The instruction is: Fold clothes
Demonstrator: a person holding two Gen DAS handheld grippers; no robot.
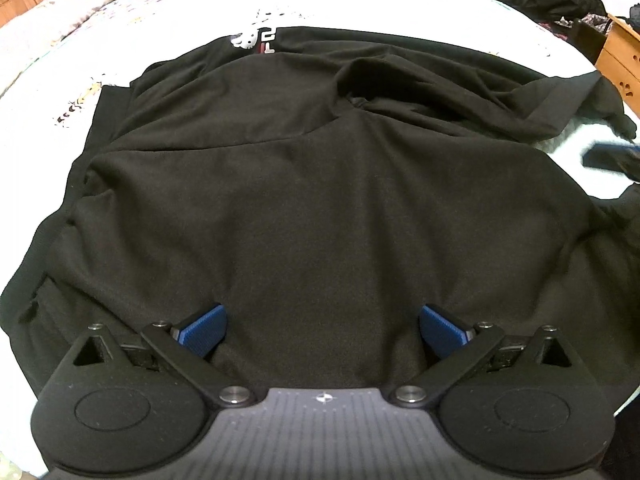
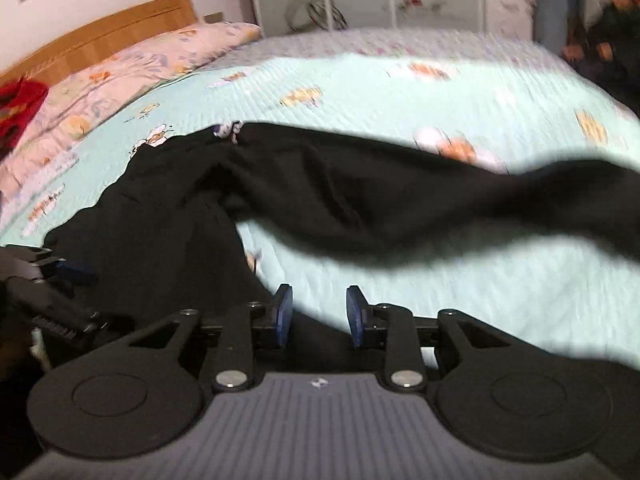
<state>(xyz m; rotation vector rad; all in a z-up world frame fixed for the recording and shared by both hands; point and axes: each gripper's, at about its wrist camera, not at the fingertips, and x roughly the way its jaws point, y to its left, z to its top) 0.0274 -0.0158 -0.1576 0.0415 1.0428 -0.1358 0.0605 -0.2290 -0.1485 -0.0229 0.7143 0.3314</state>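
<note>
While my left claw point(image 1: 322, 330) hangs spread wide over the black sweatshirt point(image 1: 320, 184) flat on the bed point(image 2: 400, 92), my right claw point(image 2: 319, 316), half-closed on nothing, seems nearer the 1 loose sleeve point(image 2: 400, 208) stretching rightward.

Black garment point(image 2: 320, 184) draped across bed point(image 2: 400, 92); right gripper point(image 2: 319, 316) apparently empty.
</note>
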